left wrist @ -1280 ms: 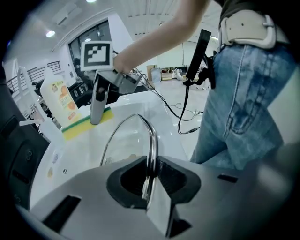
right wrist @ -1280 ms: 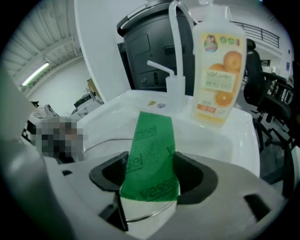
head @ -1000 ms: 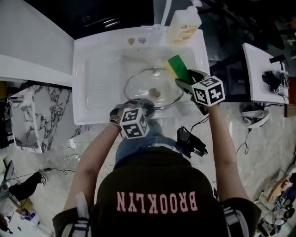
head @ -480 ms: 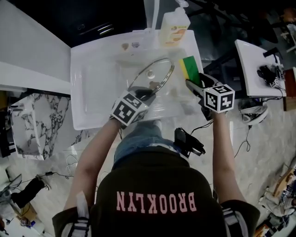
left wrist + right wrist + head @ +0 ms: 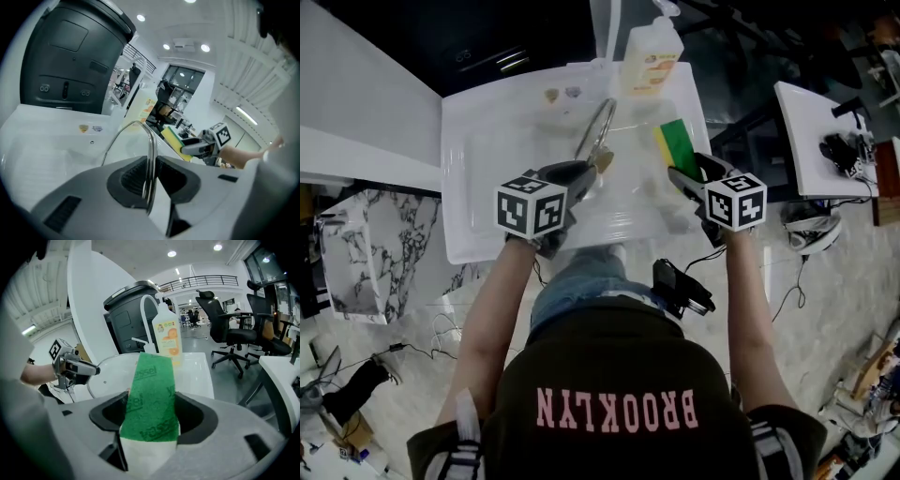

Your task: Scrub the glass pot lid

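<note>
Moved: since a second ago the left gripper (image 5: 574,176) has rolled and lifted. The round glass pot lid with a metal rim (image 5: 597,133) lay flat in the basin then and now stands on its edge. The right gripper (image 5: 680,178) has shifted a little to the right, off the lid.
Left gripper: its jaws are closed narrow on the near rim of the lid, with one ridged pad on each side of the glass.
Right gripper: its jaws stand wide and clamp a green and yellow scrubbing sponge (image 5: 676,147), green face upward.
Lid position: over the basin, upright, almost edge-on in the head view. Whether its low edge touches the basin, I cannot tell.
Surface: a white moulded sink (image 5: 478,141), with a flat draining part at the left and the basin at the right. Two small stickers (image 5: 553,94) sit near its back edge.
Room: a pale marble-pattern floor (image 5: 853,272), a dark grey bin (image 5: 70,56) behind the sink, black office chairs (image 5: 229,331) and a white side table (image 5: 811,131) at the right.
Edges: a clear soap bottle with an orange label (image 5: 652,52) and a white curved tap (image 5: 144,310) stand at the back edge, just behind the lid and the sponge.
Open room: the sponge and the lid are apart, with bare basin between them. The flat left part of the sink is also bare.
</note>
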Demonstrator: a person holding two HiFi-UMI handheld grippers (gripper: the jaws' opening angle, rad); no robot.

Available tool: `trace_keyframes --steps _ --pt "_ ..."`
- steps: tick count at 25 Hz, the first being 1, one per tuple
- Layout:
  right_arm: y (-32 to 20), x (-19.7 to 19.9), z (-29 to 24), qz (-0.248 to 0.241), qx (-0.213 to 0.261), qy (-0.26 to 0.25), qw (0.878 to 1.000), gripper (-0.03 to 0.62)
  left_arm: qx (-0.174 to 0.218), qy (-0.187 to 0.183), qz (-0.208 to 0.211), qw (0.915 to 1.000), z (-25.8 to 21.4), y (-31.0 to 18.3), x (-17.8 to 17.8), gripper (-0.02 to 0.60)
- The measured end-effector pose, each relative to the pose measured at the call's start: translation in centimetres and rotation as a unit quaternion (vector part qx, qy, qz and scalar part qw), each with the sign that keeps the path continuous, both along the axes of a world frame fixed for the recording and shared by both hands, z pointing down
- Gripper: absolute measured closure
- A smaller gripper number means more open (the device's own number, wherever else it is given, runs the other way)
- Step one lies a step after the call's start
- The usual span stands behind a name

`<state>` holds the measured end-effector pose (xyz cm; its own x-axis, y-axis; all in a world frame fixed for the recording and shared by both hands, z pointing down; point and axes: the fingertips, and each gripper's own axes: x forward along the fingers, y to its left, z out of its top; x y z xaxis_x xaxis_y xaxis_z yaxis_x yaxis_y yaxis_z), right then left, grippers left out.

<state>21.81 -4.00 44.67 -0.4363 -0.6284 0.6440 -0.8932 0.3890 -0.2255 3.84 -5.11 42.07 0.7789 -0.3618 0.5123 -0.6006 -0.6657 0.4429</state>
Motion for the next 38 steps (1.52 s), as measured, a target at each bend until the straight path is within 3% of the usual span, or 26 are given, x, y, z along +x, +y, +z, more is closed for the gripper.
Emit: trace_keyframes --steps 5,11,19,24,31,34,38 --pt "-0.4 -1.2 0.3 -0.021 -0.002 -0.001 1.000 0.299 -0.028 0.056 -0.044 0.9971 -1.1 -1.5 -2.1 0.525" --pt "-0.8 -2.5 0.5 -0.042 -0.008 -0.002 0.999 0.299 -0.070 0.119 -0.108 0.9845 -1.4 -3.4 -5.3 0.523" --pt "-1.0 -3.4 1.3 -0.055 -0.018 0.000 0.998 0.299 -0.121 0.178 -0.131 0.9678 0.1 -6.1 -8.8 0.521" --pt "-1.1 -4.8 1.8 -0.072 -0.022 0.005 0.997 0.299 -0.138 0.197 -0.136 0.9610 2.0 -8.0 -11.2 0.518" --pt "-2.6 -9.3 2.1 -0.082 0.005 0.006 0.997 0.299 -0.130 0.178 -0.132 0.9665 5.0 -10.8 -12.6 0.517" --pt "-3.0 -13.6 1.7 -0.162 0.055 0.045 0.984 0.299 -0.145 0.178 -0.116 0.9664 5.8 -11.7 -12.1 0.515" --pt "-3.7 -19.5 1.8 -0.286 0.117 0.147 0.940 0.299 -0.169 0.174 -0.091 0.9659 6.6 -12.4 -11.6 0.515"
